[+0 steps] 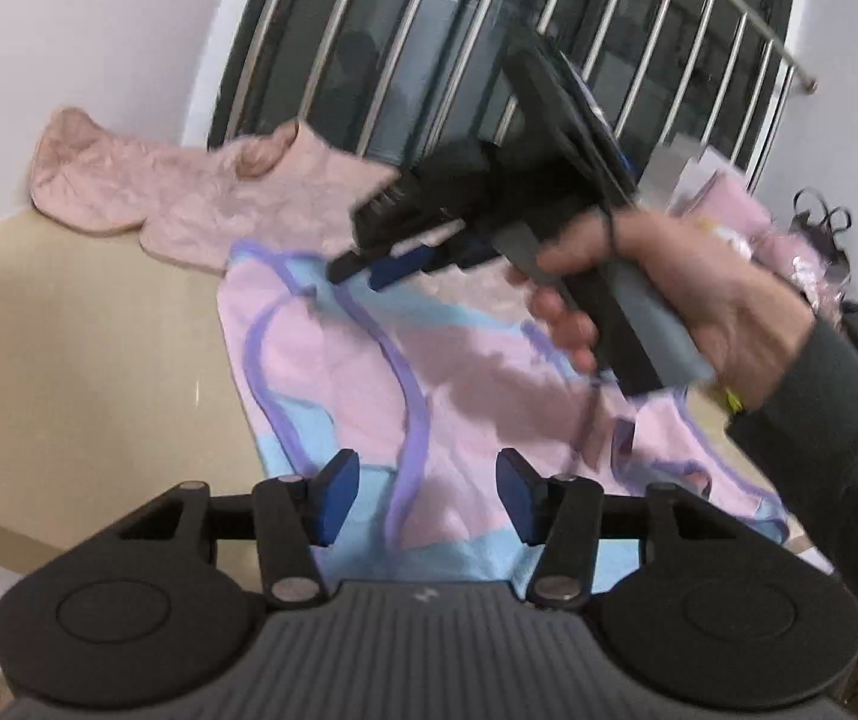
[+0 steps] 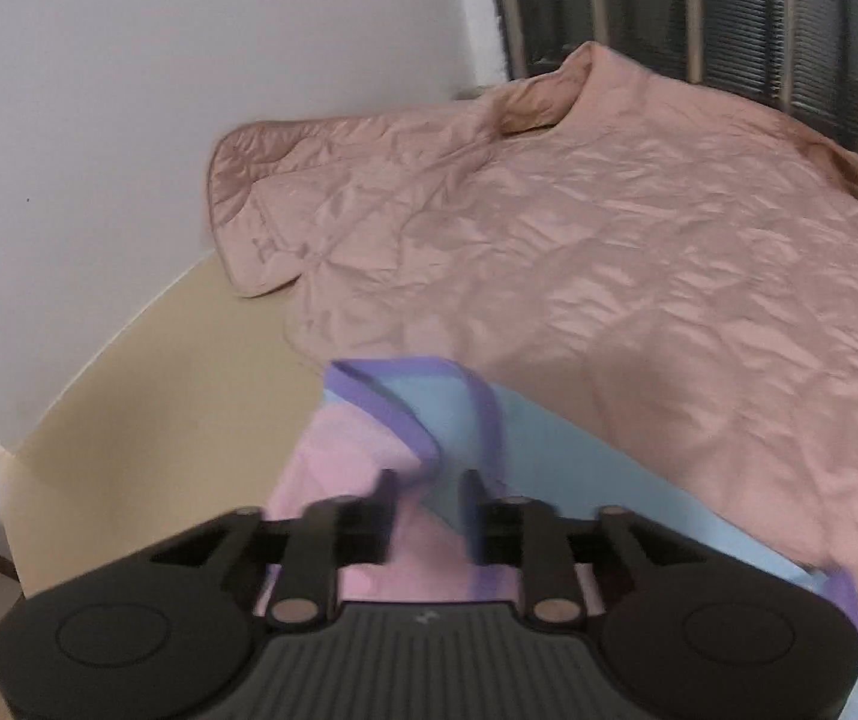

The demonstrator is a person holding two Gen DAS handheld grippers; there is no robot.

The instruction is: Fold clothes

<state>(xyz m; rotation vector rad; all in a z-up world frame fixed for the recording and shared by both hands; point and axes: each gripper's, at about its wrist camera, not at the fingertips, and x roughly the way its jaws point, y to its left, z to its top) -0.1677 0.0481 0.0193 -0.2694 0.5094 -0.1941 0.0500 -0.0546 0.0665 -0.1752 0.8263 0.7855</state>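
While the pink, blue and purple garment (image 1: pixel 369 372) lies spread on the beige table (image 1: pixel 81 348), the left gripper (image 1: pixel 427 495) hovers above its near edge with its blue-padded fingers (image 1: pixel 339 495) wide apart and nothing between them. Farther along the same cloth, the right gripper (image 2: pixel 427 510) has its two dark fingers set on either side of a raised fold near the purple-trimmed corner; motion blur hides whether they actually pinch the fabric, so I cannot tell if it is clamped.

That garment is thin and smooth, in pastel panels of pink and light blue edged with curving purple bands. Behind it, partly overlapping its far edge, lies a salmon-pink quilted jacket (image 2: pixel 579 228) with a crinkled, satiny sheen and stitched diamond padding, one sleeve end reaching towards the white wall (image 2: pixel 189 90).

Only the left wrist view shows the person's hand (image 1: pixel 669 294) in a dark sleeve (image 1: pixel 837 420) gripping the grey handle of the right tool, along with the curved metal railing bars (image 1: pixel 429 30) and some pink items at the far right of the table. Only the right wrist view shows the folded corner up close
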